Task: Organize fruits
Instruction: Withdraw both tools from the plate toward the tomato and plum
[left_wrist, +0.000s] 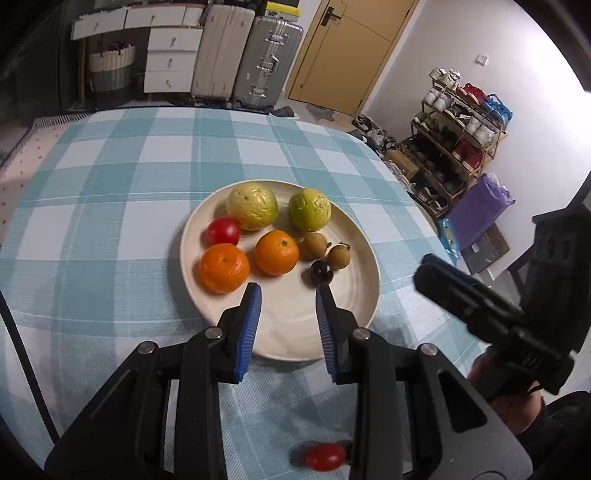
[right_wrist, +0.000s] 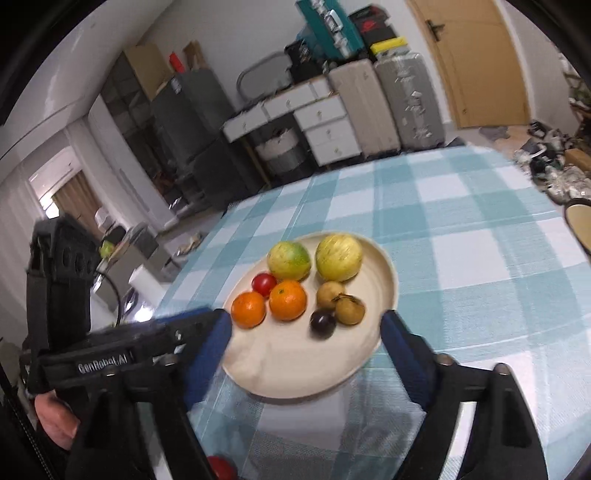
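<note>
Left wrist view: left tongs (left_wrist: 288, 288) hang released over the plate (left_wrist: 354, 317), the stray tomato (left_wrist: 325, 456) on the cloth beneath them. Right tongs (right_wrist: 306, 325) gape too, empty. Reaching back blind could roll that tomato off the table.

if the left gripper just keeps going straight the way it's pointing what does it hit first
Probably the bare front part of the plate. The left gripper is open and aimed between the near orange and the dark round fruit; further along sits the second orange. Its height above the plate is unclear.
</note>
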